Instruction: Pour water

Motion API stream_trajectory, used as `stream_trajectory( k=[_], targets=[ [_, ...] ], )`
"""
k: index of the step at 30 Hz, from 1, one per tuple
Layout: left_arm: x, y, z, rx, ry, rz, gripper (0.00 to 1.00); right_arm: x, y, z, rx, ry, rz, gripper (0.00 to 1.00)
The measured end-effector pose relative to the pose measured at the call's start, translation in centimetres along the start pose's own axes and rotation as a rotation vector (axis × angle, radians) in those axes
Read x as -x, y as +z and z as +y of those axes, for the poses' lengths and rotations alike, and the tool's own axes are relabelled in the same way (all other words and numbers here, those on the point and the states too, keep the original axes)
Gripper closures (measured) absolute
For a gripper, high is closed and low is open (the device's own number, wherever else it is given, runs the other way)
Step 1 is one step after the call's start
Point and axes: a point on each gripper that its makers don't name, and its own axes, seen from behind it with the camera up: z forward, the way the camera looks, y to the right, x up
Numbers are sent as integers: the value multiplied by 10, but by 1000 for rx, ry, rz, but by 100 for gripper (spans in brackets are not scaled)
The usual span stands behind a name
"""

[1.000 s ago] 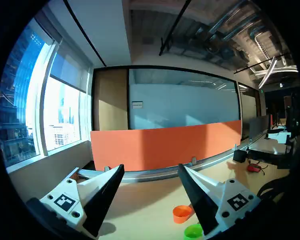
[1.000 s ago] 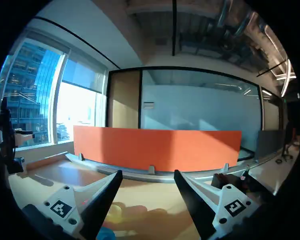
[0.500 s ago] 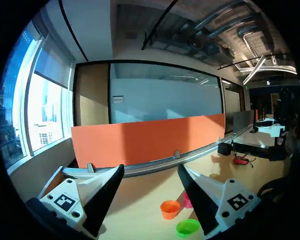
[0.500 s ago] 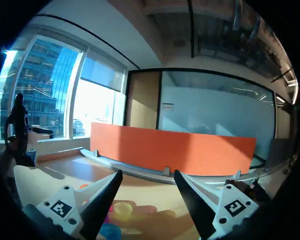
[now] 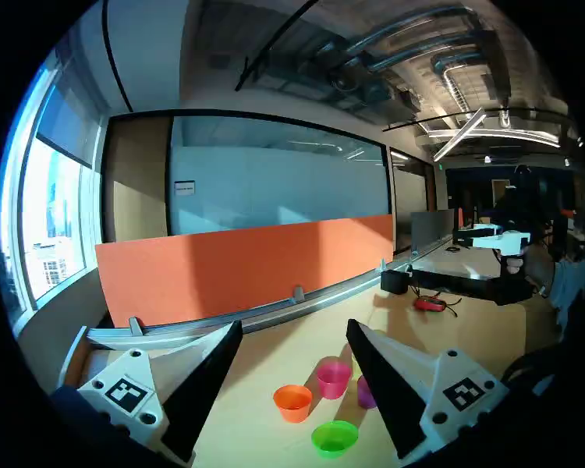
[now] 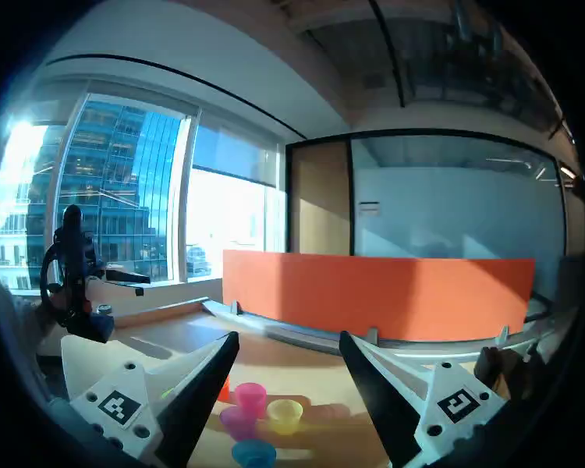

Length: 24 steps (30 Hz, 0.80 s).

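Prob. approach step: L hand-held gripper [image 5: 292, 324] & R hand-held gripper [image 6: 288, 335] both released, empty, over bench [image 5: 265, 365] w/ cups [image 5: 292, 402]; next: descend, grasp one.

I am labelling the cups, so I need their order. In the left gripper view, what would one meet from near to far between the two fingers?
green cup → orange cup → pink cup → divider

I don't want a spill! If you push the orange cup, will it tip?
The orange cup looks like small thin plastic, so it is probably light and slides easily. It narrows toward the base, so a high push might tip it.
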Motion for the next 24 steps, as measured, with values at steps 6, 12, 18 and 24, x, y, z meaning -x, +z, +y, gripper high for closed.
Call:
stream_trajectory(
  k=[6,12,18,24],
  targets=[
    [1,-1,8,39,-16,-5,1,9,0,-8,-37,-36,-31,1],
    [9,-2,17,90,-24,-17,1,23,-1,-20,-94,-60,-68,1],
    [21,0,20,113,-18,-42,0,34,-3,-27,-137,-98,-94,1],
    [37,1,28,144,-7,-61,0,48,-5,-37,-179,-90,-120,1]
  ],
)
